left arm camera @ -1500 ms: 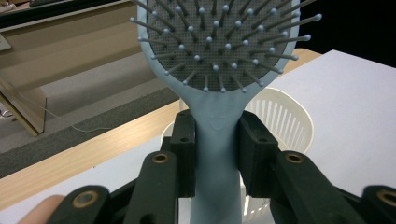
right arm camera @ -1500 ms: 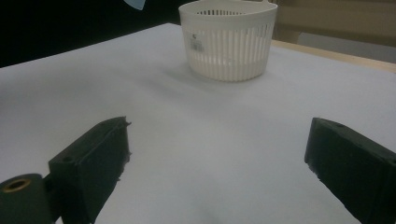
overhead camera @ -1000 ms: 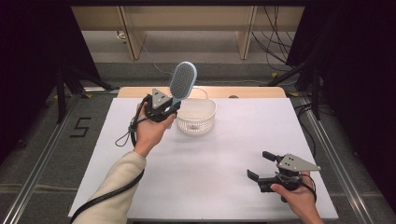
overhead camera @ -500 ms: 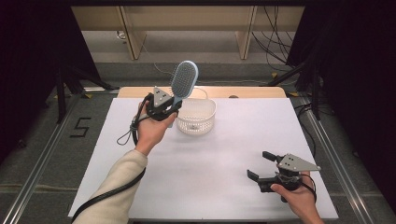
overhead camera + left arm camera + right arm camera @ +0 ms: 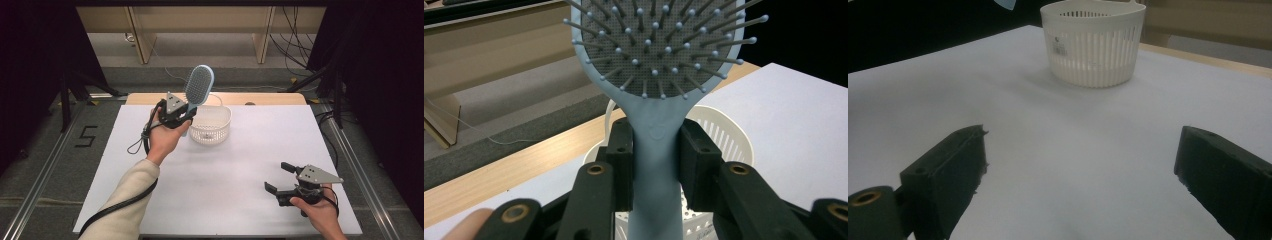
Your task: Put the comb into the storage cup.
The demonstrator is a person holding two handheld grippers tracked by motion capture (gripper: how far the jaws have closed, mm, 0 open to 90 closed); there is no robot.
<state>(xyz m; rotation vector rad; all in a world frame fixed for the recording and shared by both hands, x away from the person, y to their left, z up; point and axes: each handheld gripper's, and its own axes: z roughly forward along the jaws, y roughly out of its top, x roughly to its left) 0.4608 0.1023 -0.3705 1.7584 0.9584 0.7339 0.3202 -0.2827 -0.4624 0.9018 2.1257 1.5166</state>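
The left tongs point(image 5: 186, 116) clamp the handle of a light blue hairbrush point(image 5: 199, 86), both jaws pressed flat against its neck just below the bristle pad, as the left gripper view shows, where the brush point(image 5: 659, 65) stands nearly upright with its bristles facing the camera. Compared with 1 second ago almost nothing has changed: the brush hangs at the same tilt in the air beside and above the near-left rim of the white slotted basket point(image 5: 211, 125), and the left hand has shifted only slightly. That suggests a pause rather than a placing stroke; the brush is lifted but not yet over the basket's opening or inside it. The right tongs point(image 5: 280, 181) rest low over the white surface point(image 5: 235, 165) near its front right corner, jaws spread wide and holding nothing, just as they were 1 second ago. In the right gripper view the basket point(image 5: 1093, 42) stands well ahead of those 2 jaws and looks empty through its slots.
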